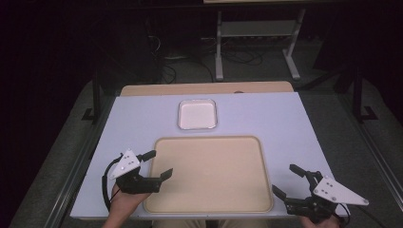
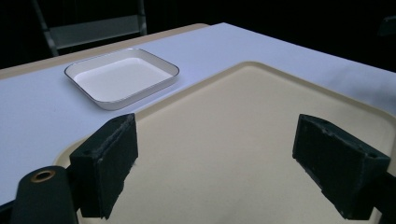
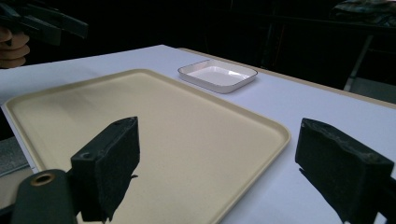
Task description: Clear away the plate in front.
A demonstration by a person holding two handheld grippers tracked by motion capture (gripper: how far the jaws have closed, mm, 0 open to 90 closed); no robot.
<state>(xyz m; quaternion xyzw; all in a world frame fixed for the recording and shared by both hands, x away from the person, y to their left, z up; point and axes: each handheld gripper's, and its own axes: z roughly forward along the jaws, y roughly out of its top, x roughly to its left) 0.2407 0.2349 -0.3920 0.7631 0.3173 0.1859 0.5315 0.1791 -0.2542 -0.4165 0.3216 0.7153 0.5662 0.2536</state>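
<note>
At the near edge of the table, in the high view, the left gripper (image 1: 158,165) sits over the near-left corner of a large rectangular beige plastic tray (image 1: 209,199), held by the person's left hand (image 1: 124,199). Its two black jaws are spread wide apart and have hold of nothing; one jaw reaches over the tray's left rim, the other hangs just outside it above the tabletop. In the left gripper view, the same gripper (image 2: 215,158) looks along its wide-open jaws across the bare floor of the tray (image 2: 224,154).

The right gripper (image 1: 288,179) is near the tray's near-right corner, just off its right rim, over the pale lavender tabletop (image 1: 285,123). Its jaws also stand wide open and grip nothing. In the right gripper view, this gripper (image 3: 217,161) straddles the tray's rim (image 3: 275,128), one jaw above the tray and the other above the tabletop (image 3: 299,107); the left gripper (image 3: 42,21) and fingers (image 3: 11,46) of the hand holding it show at the far upper left.

Beyond the tray, set apart from its far rim by a strip of bare tabletop, lies a small white rectangular dish with rounded corners and a thin dark edge line (image 1: 197,114). It lies flat, with nothing in it (image 2: 122,77) (image 3: 218,74).

A light wooden board (image 1: 204,89) borders the table's far side.
</note>
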